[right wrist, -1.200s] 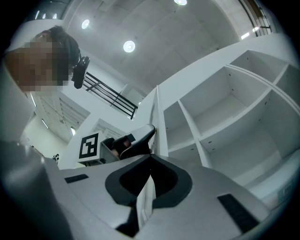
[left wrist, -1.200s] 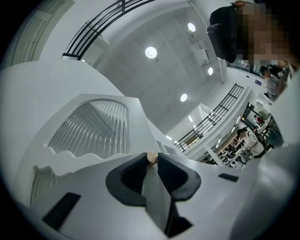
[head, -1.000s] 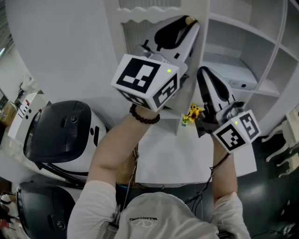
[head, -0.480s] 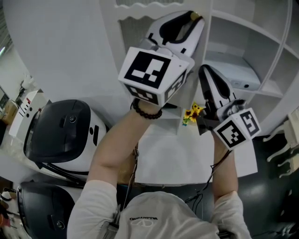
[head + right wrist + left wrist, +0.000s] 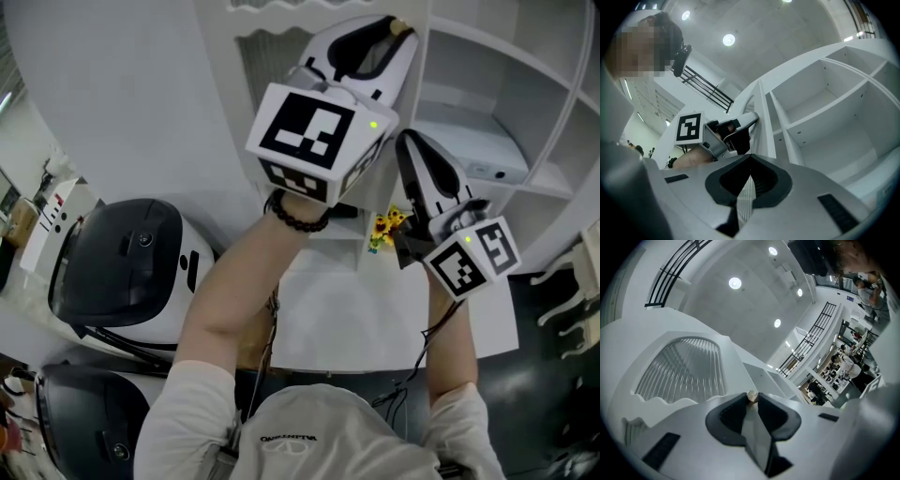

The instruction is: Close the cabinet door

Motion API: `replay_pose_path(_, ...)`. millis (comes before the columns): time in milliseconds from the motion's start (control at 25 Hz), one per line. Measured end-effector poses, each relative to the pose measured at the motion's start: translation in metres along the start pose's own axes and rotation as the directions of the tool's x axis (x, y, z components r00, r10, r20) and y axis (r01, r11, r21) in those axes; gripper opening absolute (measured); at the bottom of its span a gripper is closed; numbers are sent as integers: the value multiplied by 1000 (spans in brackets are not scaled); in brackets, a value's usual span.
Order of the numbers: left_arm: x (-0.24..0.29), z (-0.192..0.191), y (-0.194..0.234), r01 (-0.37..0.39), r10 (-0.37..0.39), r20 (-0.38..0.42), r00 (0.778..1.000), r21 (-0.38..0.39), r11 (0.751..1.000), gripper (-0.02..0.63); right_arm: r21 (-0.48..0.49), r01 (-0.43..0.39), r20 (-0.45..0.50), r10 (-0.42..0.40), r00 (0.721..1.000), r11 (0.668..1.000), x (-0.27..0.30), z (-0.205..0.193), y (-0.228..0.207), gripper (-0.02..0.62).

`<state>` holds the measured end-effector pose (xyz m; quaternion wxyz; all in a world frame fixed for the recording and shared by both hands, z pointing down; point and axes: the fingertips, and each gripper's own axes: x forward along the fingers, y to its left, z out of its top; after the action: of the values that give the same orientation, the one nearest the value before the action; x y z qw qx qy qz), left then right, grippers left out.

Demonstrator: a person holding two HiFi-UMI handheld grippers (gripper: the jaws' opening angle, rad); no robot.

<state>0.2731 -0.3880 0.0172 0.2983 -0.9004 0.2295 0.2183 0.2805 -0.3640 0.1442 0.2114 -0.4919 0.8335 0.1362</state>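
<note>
Both grippers are raised to the tall white cabinet point(image 5: 525, 112). The left gripper point(image 5: 752, 400) has its fingers clamped on the small round beige knob point(image 5: 752, 395). The knob sits at the right edge of the white cabinet door with the ribbed glass panel point(image 5: 679, 366), just beside the upright of the open shelves point(image 5: 825, 108). The right gripper point(image 5: 750, 158) hangs near, lower than the knob, its fingers together on nothing. A small yellow flower figure point(image 5: 384, 228) stands on the white bench point(image 5: 375, 319) beneath.

Left gripper point(image 5: 751, 401) closed on small pale knob point(image 5: 752, 395), ribbed cabinet door point(image 5: 679, 366) at left (ceiling lights point(image 5: 735, 283) above)
</note>
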Motion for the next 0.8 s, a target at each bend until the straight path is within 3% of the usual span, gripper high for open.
replay_pose_path(360, 6, -9, 3, -16, 15, 5, 1000, 61, 998, 78, 11, 19, 12, -19, 1000, 1000, 1, -6, -12, 9)
replay_pose_path(800, 20, -23, 7, -22, 26, -46, 999, 101, 995, 79, 37, 32, 7, -32, 999, 999, 5, -17, -26, 9)
